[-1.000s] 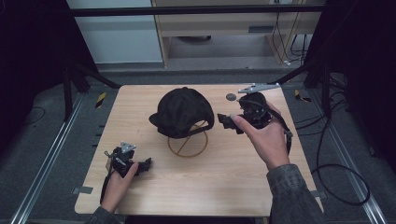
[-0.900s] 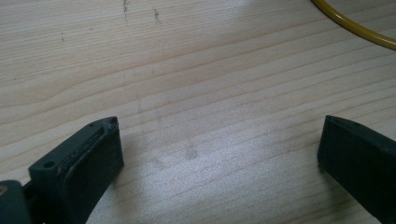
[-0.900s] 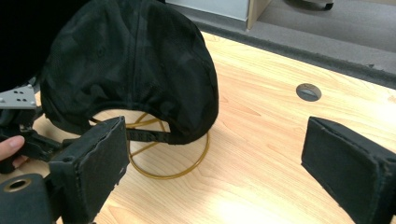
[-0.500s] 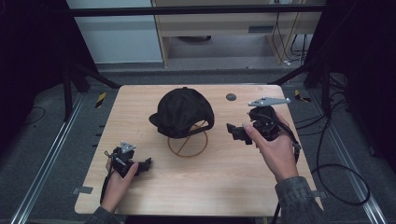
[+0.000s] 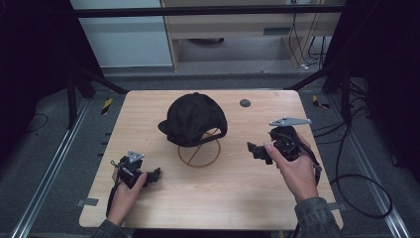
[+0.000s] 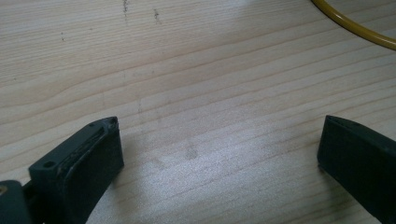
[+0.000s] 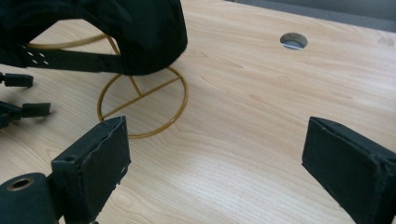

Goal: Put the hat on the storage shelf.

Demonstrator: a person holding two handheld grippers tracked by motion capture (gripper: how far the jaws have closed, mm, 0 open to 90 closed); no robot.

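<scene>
Backing off from the cap (image 5: 194,118), the right gripper (image 5: 258,150) now hangs beside it, jaws apart and empty. Cap sits on its wire stand (image 5: 199,152) mid-table (image 5: 247,198). Left gripper (image 5: 153,174) rests near the front edge, jaws apart.

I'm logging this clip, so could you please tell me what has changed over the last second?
The right claw has drawn back from beside the black cap, toward the person and the table's right side. Its jaws stand open with nothing between them. The left claw, also open, the cap and the gold wire stand under it have stayed put.
</scene>
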